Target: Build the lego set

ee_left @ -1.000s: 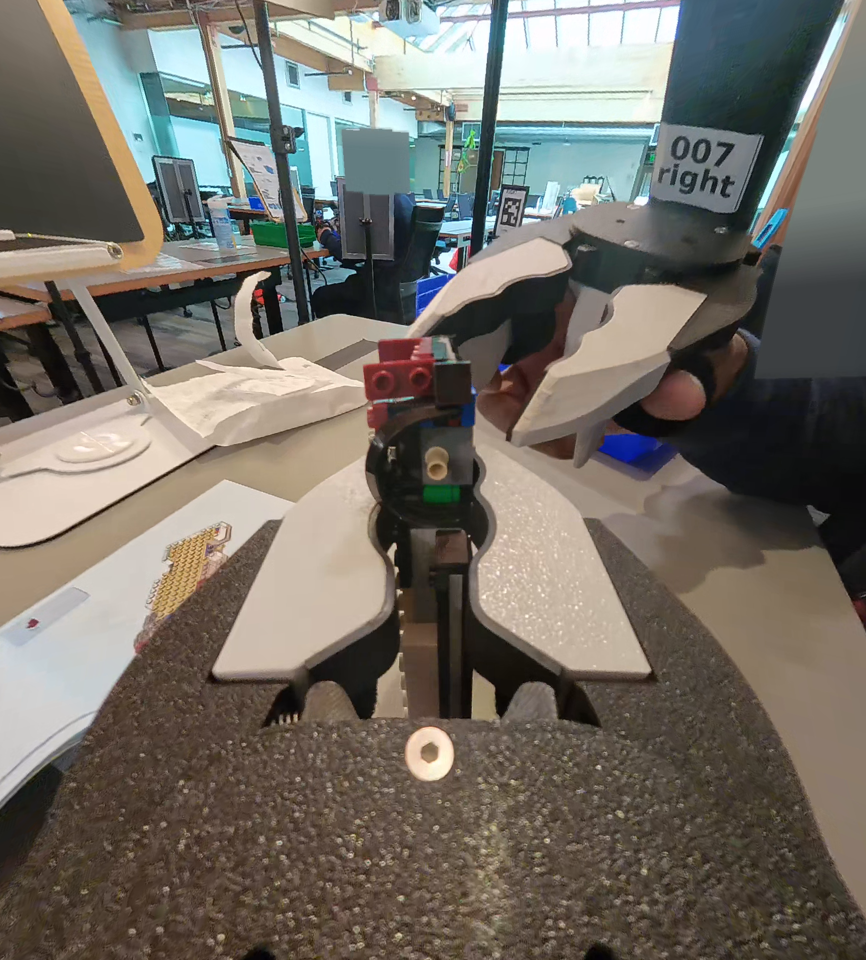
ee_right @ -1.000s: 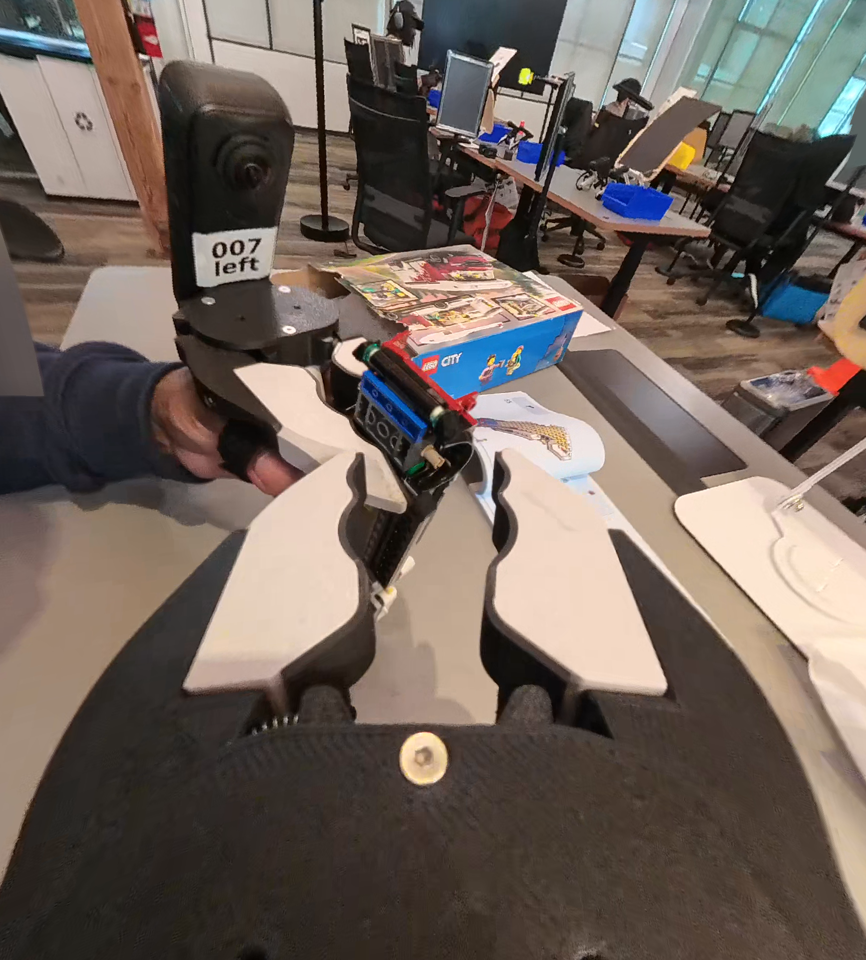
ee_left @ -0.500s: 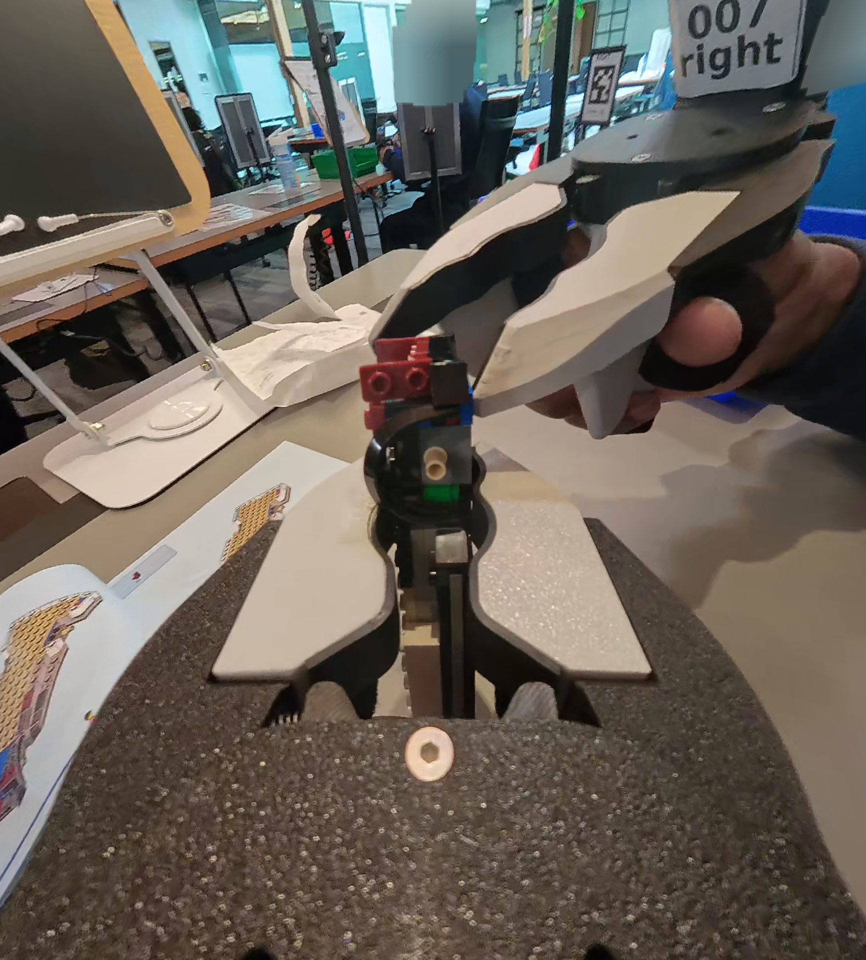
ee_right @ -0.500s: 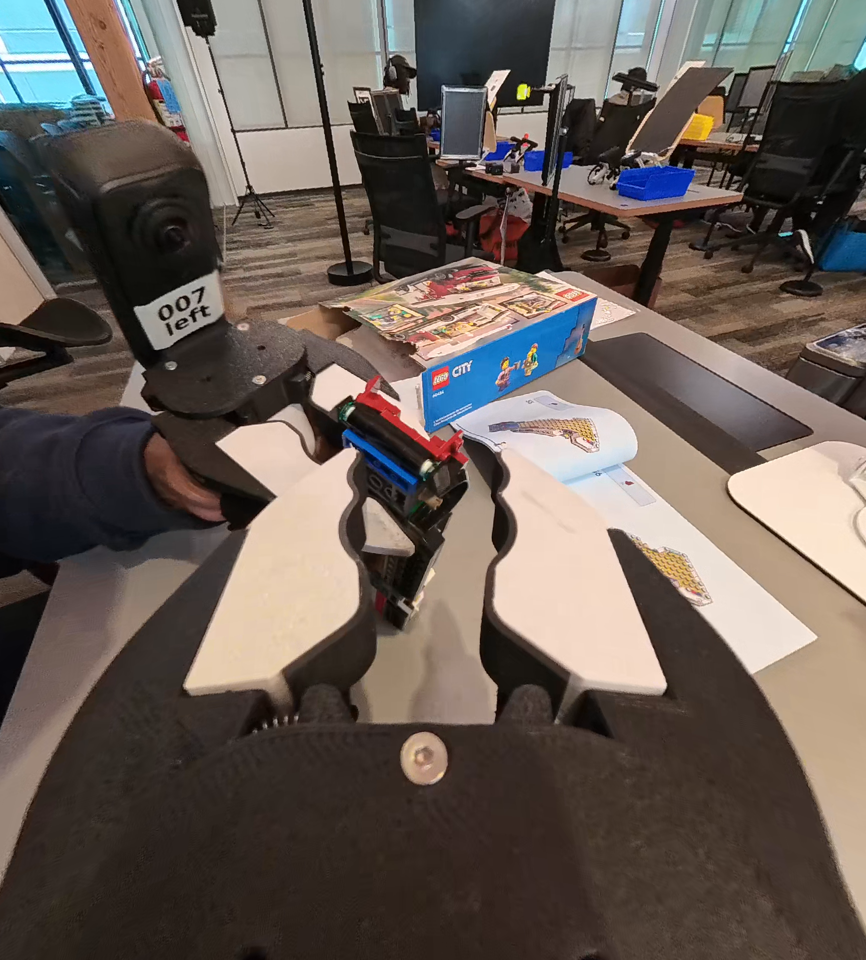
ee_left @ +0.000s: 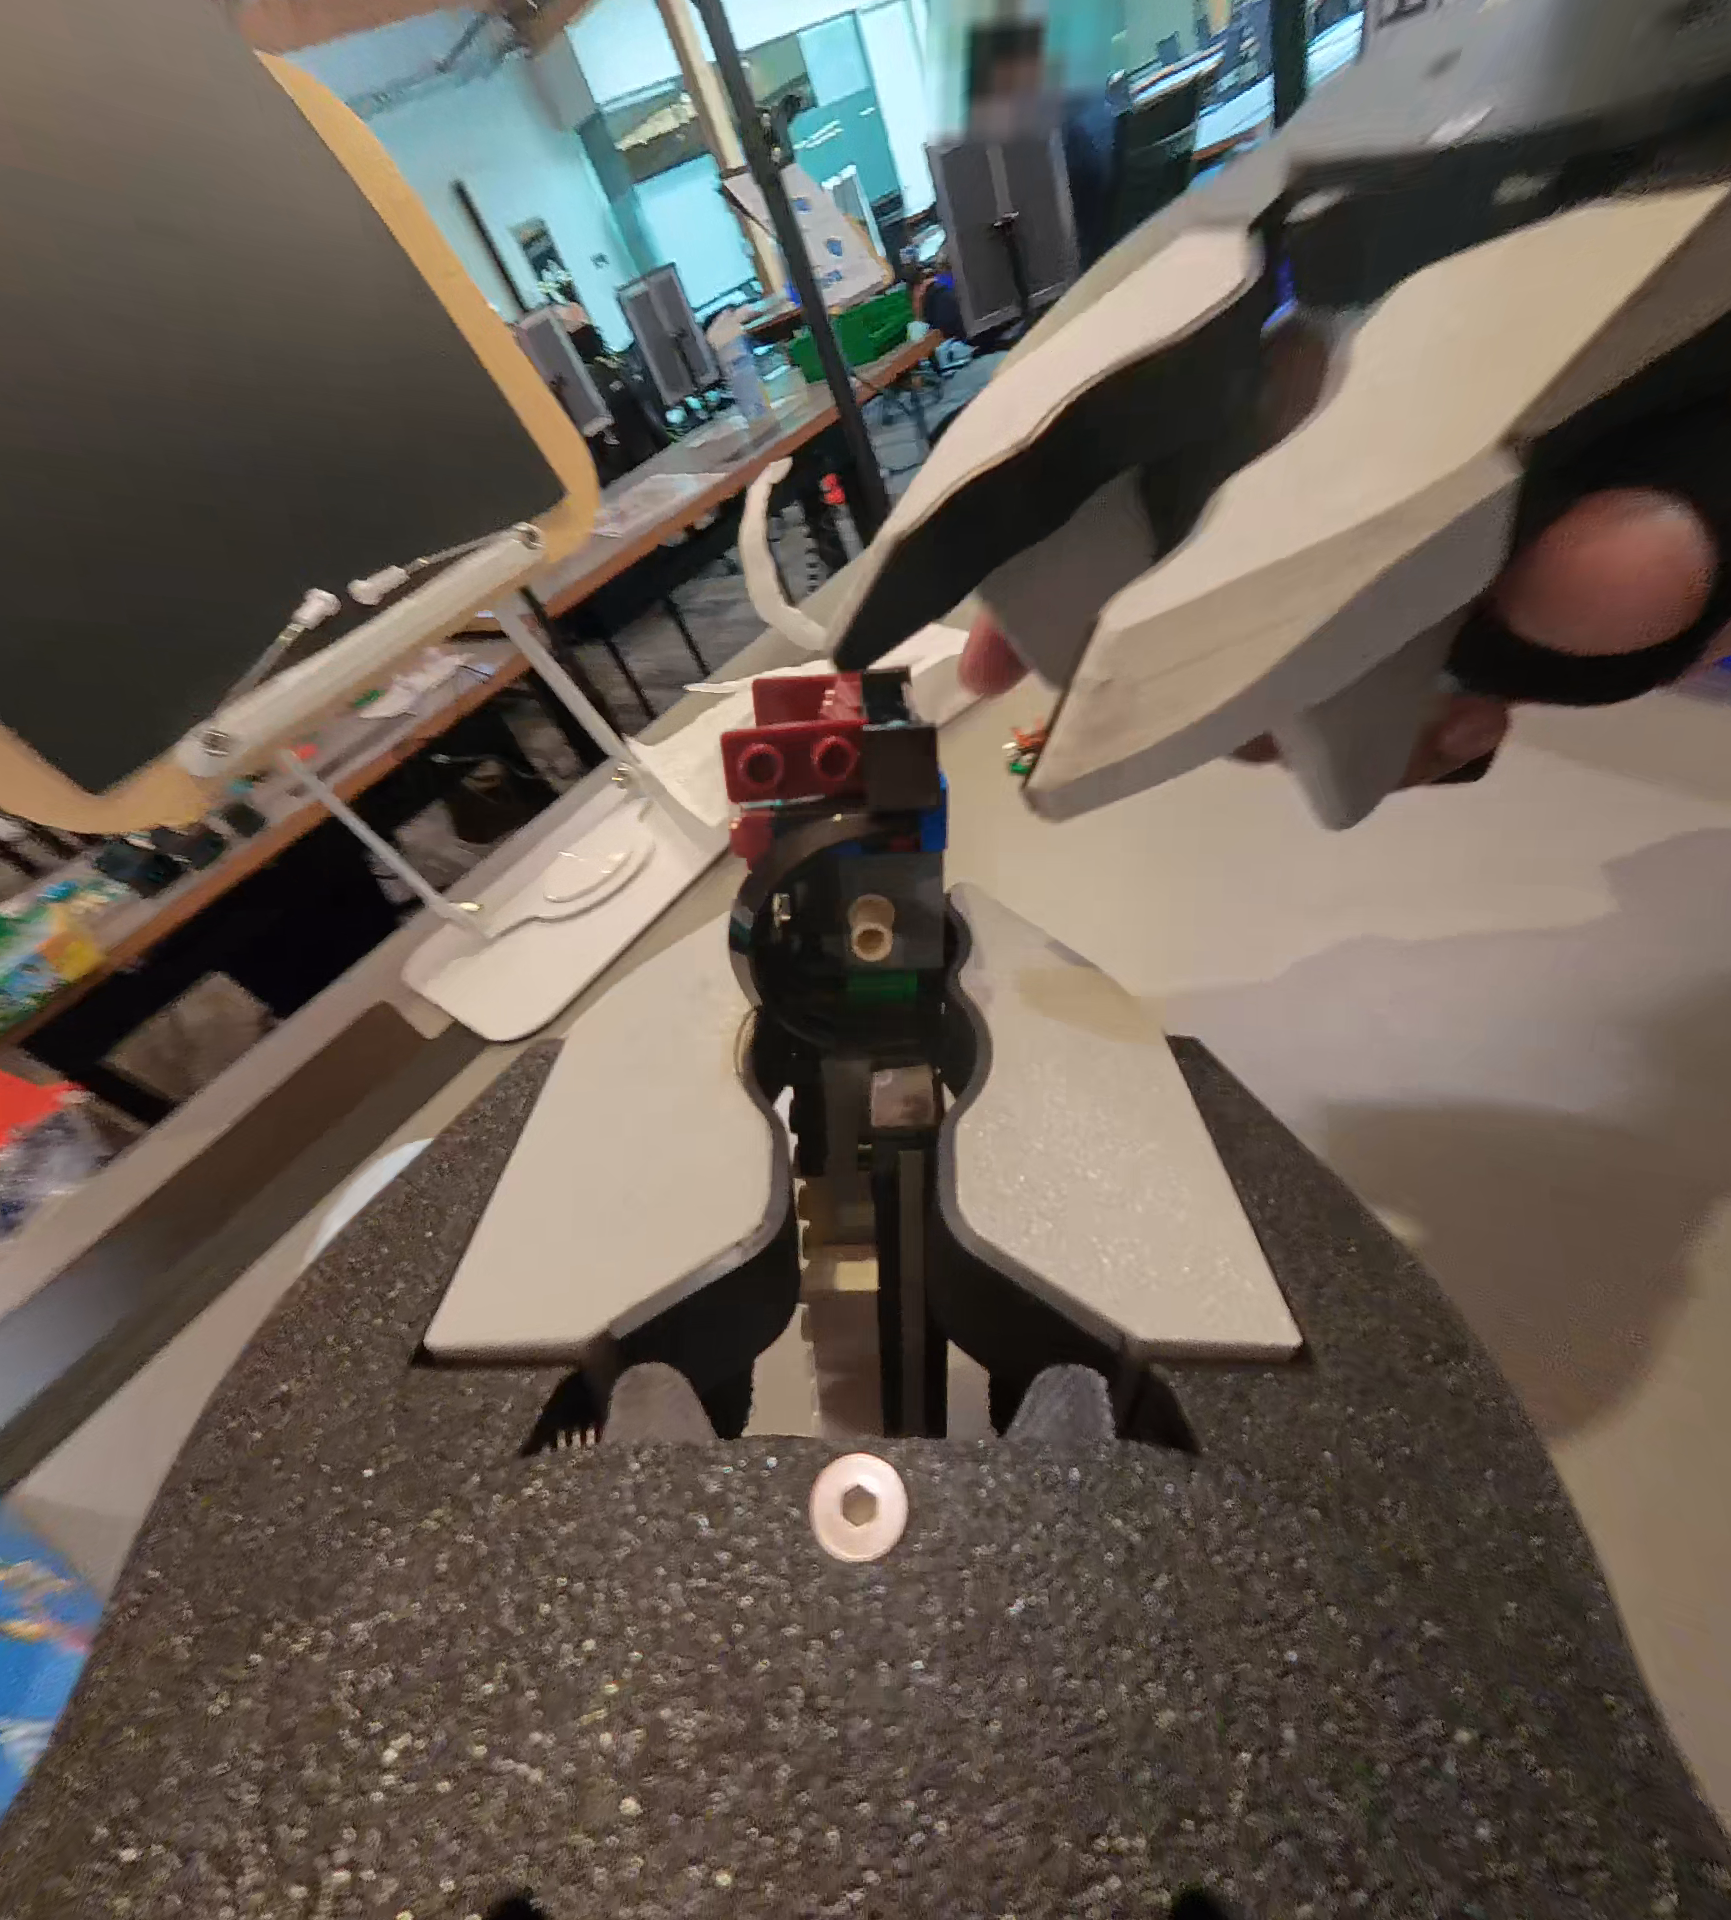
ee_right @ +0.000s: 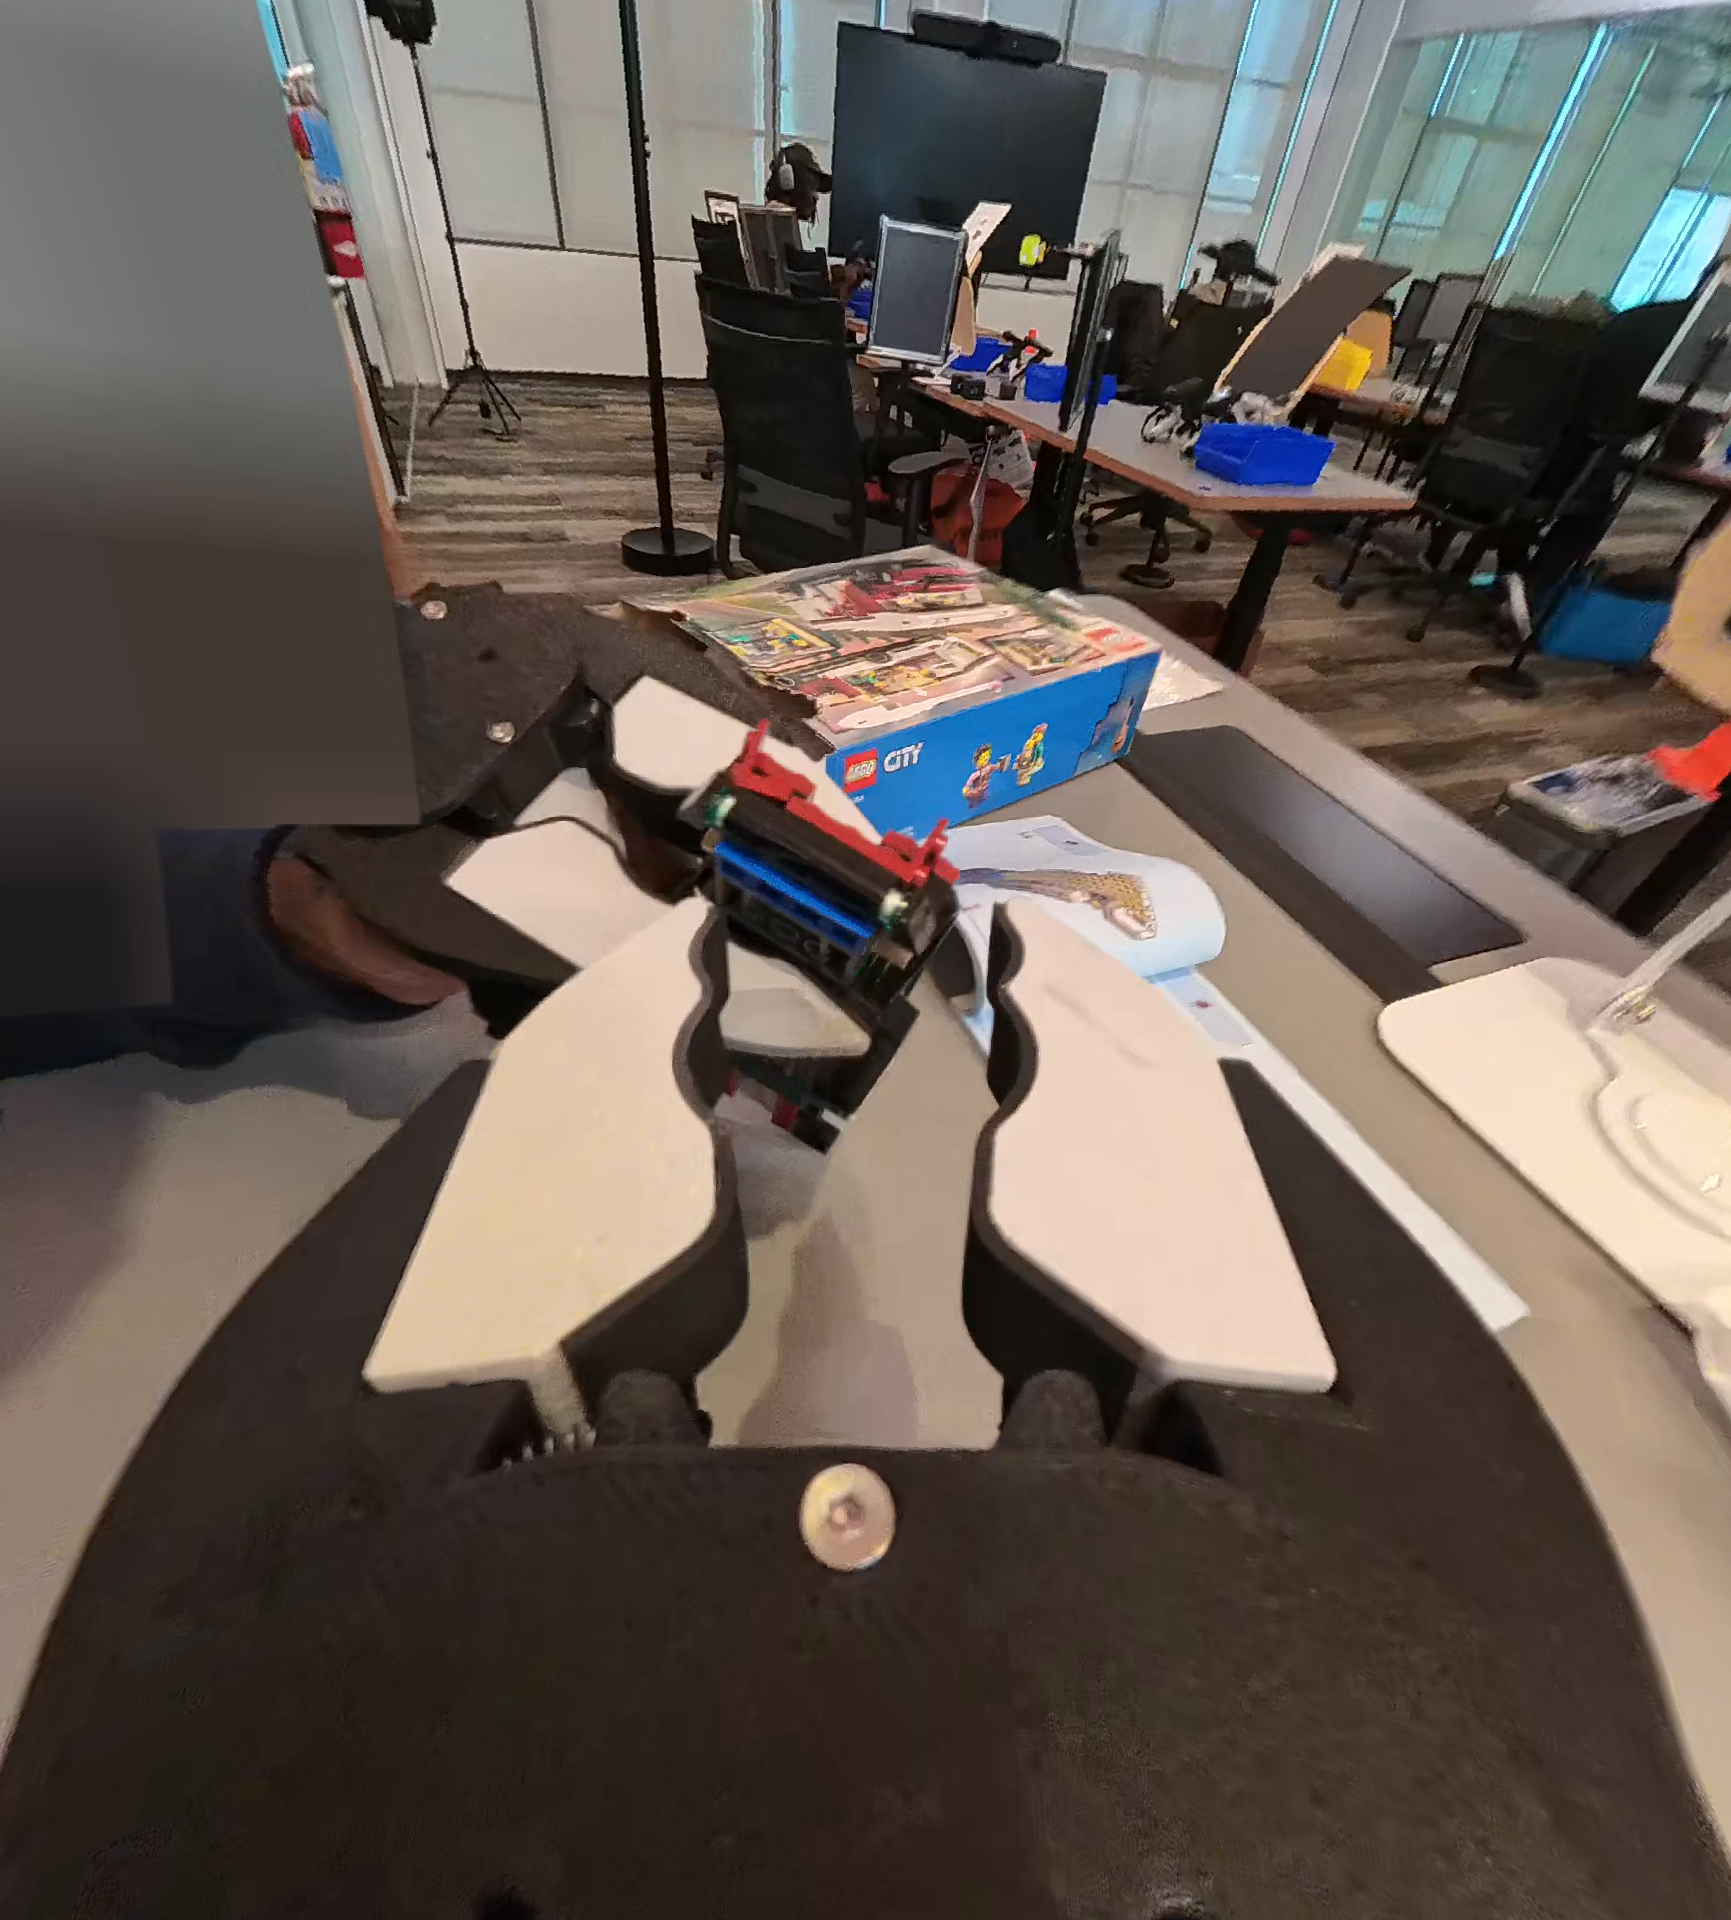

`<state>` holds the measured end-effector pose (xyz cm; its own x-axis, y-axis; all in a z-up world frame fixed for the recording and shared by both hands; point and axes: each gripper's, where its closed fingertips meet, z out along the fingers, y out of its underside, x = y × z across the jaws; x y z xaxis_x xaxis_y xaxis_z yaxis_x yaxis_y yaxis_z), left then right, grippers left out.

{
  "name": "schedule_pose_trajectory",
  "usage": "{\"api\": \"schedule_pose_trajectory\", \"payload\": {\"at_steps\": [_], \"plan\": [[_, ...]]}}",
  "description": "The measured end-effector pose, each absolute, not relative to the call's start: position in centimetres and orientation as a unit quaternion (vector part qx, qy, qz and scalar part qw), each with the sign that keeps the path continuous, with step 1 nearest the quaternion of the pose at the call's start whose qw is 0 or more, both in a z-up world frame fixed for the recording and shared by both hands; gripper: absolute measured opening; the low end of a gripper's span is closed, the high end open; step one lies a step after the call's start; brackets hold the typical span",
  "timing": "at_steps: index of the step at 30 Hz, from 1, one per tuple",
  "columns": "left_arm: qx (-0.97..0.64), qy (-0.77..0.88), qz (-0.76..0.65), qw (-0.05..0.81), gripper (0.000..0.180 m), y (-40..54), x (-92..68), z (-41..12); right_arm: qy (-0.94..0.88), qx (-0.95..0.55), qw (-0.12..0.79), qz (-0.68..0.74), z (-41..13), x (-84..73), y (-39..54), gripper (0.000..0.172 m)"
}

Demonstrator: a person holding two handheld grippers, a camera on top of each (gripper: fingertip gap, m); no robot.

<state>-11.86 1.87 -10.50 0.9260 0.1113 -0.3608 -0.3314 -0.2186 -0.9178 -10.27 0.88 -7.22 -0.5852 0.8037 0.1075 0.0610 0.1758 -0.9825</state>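
Left gripper [ee_left: 856, 1039] clamps a brick-built model [ee_left: 845, 862] as the right gripper [ee_right: 845, 966] closes in over a grey table [ee_left: 1360, 935].

The left jaws pinch the black, red and blue assembly upright above the tabletop. The right jaws stand apart around its upper end, one fingertip [ee_left: 876, 623] just at the red bricks, gripping nothing. By appearance, a two-handed fitting step; closing squarely on the top looks necessary next. A blue set box [ee_right: 954, 717] and instruction booklet [ee_right: 1089, 894] lie beyond.

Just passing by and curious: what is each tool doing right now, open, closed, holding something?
Left tool: closed on a black, red and blue brick model.
Right tool: open, its fingers astride the model without gripping it.
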Motion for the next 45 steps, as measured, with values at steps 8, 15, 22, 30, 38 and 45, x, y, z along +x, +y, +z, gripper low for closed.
{"api": "schedule_pose_trajectory", "payload": {"at_steps": [8, 15, 22, 30, 38, 45], "plan": [[-0.736, 0.159, 0.268, 0.601, 0.025, 2.1, -11.3, -11.3, -0.726, -0.183, 0.478, 0.459, -8.0, -7.8, 0.7, 0.050], [-0.666, 0.279, 0.146, 0.677, 0.027, 1.8, -6.1, -10.9, -0.713, -0.129, 0.452, 0.520, -7.8, -5.4, 0.7, 0.050], [-0.619, 0.324, 0.032, 0.715, 0.025, 0.9, -2.8, -10.3, -0.724, -0.086, 0.406, 0.551, -8.6, -3.2, -0.3, 0.047], [-0.591, 0.358, -0.024, 0.722, 0.025, 0.1, -0.7, -10.5, -0.732, -0.055, 0.377, 0.565, -9.0, -1.6, -1.7, 0.041], [-0.606, 0.359, -0.041, 0.709, 0.025, 0.4, -0.4, -11.4, -0.735, -0.050, 0.373, 0.564, -9.7, -1.3, -1.8, 0.027], [-0.630, 0.339, -0.016, 0.698, 0.029, 0.9, -1.4, -11.7, -0.732, -0.056, 0.388, 0.558, -10.0, -1.8, -1.4, 0.027]]}}
